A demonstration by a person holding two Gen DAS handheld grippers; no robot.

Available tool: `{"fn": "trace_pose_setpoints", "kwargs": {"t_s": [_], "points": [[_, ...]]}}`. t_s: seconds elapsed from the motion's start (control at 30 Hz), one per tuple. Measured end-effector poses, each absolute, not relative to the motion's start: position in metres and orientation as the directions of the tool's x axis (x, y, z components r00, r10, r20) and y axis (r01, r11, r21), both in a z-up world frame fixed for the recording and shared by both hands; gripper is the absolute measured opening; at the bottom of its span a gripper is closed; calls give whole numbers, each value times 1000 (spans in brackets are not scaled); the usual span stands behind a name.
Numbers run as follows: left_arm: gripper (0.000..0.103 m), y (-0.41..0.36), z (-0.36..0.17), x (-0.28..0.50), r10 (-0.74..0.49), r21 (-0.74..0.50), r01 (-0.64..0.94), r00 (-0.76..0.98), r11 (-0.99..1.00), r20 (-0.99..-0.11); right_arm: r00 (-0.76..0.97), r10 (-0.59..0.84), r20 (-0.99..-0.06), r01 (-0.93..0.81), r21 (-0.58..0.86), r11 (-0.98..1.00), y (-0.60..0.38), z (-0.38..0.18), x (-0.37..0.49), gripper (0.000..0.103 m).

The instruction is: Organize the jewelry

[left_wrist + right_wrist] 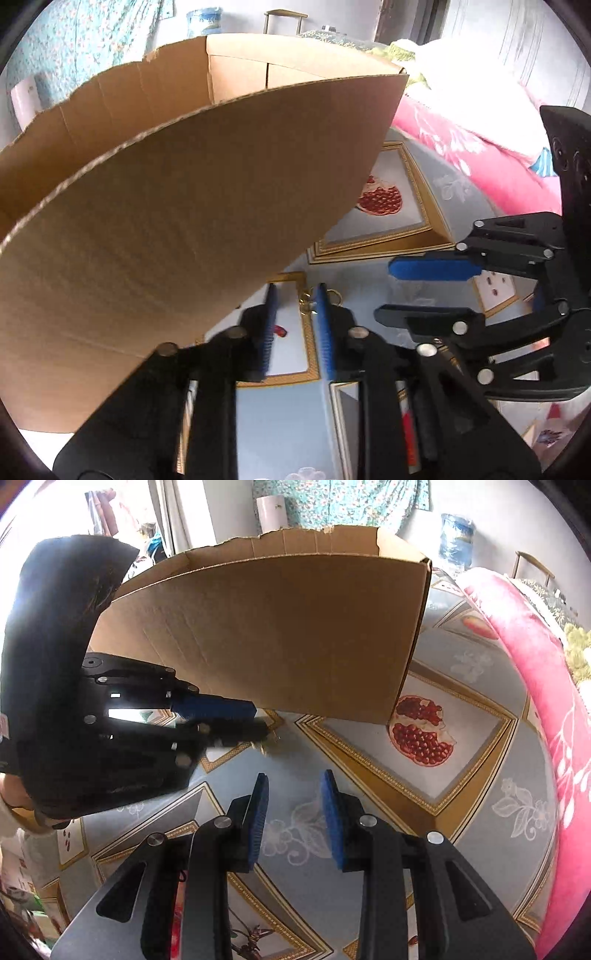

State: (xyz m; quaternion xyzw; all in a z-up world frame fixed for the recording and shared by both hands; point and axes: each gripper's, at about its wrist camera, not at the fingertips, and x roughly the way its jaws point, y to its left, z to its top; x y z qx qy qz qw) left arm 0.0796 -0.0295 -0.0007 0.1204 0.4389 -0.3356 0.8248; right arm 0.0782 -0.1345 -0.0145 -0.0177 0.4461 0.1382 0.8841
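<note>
Surface: grey-blue counter cloth [480,775] with gold-framed pomegranate prints.
Far side: open brown cardboard box [277,635].
Near box: small gold jewelry [306,301].

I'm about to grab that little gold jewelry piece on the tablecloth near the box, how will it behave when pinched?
The gold jewelry piece looks like small linked rings, so it will probably flop and dangle rather than stay rigid. It seems thin and light, so it may slide on the smooth tablecloth. The left claw brackets it with a narrow gap.

You're in a home: a fruit-patterned tablecloth [461,775], a pink floral blanket [546,686] and a floral curtain [332,502] surround you.
</note>
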Motion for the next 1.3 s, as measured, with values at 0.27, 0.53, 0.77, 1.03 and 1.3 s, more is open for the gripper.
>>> {"fn": "trace_pose_setpoints", "kwargs": {"t_s": [0.27,0.53,0.77,1.03,1.3], "points": [[22,-50,-5,60,-410,27,703,445,711,-796,567,219,-794,-249,89,964,-132,-14,66,30],[16,-49,-5,65,-401,12,697,426,717,-811,567,221,-794,-247,92,965,-128,-14,70,30],[13,-49,-6,59,-390,17,696,422,718,-818,553,231,-801,-298,69,952,-121,-16,74,30],[13,-22,-7,55,-383,1,692,400,722,-833,540,248,-805,-386,25,922,-102,-16,82,25],[13,-4,-8,49,-399,-33,687,382,726,-834,557,256,-790,-356,51,933,-97,-19,75,10]]}}
